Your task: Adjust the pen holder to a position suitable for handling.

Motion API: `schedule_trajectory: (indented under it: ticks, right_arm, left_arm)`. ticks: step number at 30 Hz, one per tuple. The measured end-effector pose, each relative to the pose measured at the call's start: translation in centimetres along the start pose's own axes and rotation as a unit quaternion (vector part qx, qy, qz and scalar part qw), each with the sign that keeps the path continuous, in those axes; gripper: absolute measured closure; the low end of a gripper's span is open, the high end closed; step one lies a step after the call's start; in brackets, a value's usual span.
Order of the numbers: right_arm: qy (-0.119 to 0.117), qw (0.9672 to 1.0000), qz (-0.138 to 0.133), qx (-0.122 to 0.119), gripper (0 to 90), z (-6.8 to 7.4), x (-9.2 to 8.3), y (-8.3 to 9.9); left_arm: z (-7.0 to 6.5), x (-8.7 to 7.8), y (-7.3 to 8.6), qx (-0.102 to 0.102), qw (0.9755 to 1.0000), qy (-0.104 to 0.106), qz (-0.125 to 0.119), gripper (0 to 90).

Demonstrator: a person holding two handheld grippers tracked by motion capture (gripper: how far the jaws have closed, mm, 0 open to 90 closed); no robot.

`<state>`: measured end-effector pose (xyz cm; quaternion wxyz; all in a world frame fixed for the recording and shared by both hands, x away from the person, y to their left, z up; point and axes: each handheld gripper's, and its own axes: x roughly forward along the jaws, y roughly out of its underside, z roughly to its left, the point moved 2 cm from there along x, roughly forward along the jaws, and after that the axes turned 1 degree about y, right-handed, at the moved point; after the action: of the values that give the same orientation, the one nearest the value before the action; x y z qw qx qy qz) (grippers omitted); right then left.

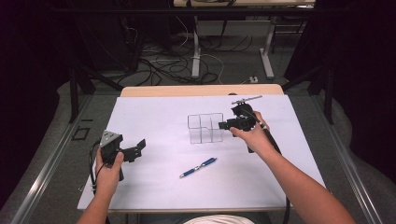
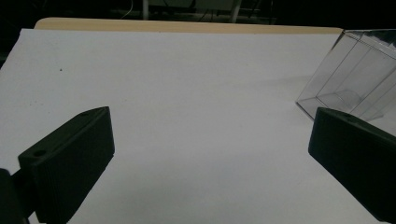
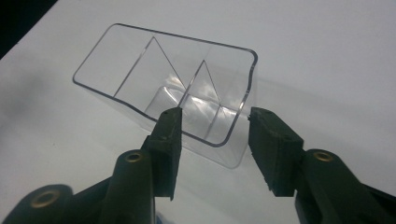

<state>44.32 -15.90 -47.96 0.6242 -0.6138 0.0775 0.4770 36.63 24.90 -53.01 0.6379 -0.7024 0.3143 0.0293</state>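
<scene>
A clear plastic organizer point(image 1: 204, 128) with several compartments stands upright in the middle of the white table top point(image 1: 163, 116). My right gripper point(image 1: 224, 125) is at its right side. In the right gripper view the organizer point(image 3: 187, 79) has its near corner between the jaws of my right gripper point(image 3: 215, 115), which stand apart without pressing on it. A blue pen point(image 1: 198, 167) lies on the table nearer the person. My left gripper point(image 1: 136, 150) hovers open over the left part of the table. Seen from the left gripper point(image 2: 210, 154), nothing is between the jaws and the organizer point(image 2: 355, 74) is at far right.
A thin dark rod point(image 1: 246, 99) lies just behind the right gripper. The table's wooden far edge point(image 1: 201, 90) borders the white sheet. Cables and table legs cover the floor beyond.
</scene>
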Motion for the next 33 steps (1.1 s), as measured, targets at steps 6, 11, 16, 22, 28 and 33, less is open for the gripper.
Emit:
schedule_trajectory:
  ticks: [6,11,16,22,28,33]
  right_arm:
    - [0.009,0.9980,-0.033,-0.053,50.7,-0.5,-0.4,0.4]
    - [0.012,0.9935,-0.057,-0.097,52.1,-1.3,-1.0,1.0]
    - [0.012,0.9858,-0.097,-0.136,44.4,-1.2,-1.7,1.8]
    - [0.012,0.9814,-0.119,-0.150,33.6,-1.1,-2.6,2.6]
    - [0.024,0.9812,-0.119,-0.150,24.7,-1.6,-3.7,4.4]
    - [0.028,0.9818,-0.116,-0.148,20.4,-2.1,-4.2,5.3]
  left_arm:
    - [0.0,0.0,0.0,0.002,1.0000,0.000,-0.001,0.2]
    - [0.0,0.1,0.0,0.003,1.0000,0.000,0.001,0.2]
    - [-0.1,0.2,0.0,0.001,1.0000,0.001,0.002,0.2]
    - [-0.2,0.2,0.0,0.002,1.0000,0.002,0.001,0.2]
    - [-0.3,0.2,0.0,0.003,1.0000,0.003,0.004,0.2]
    - [-0.5,0.2,0.1,0.005,0.9999,0.008,0.013,0.2]
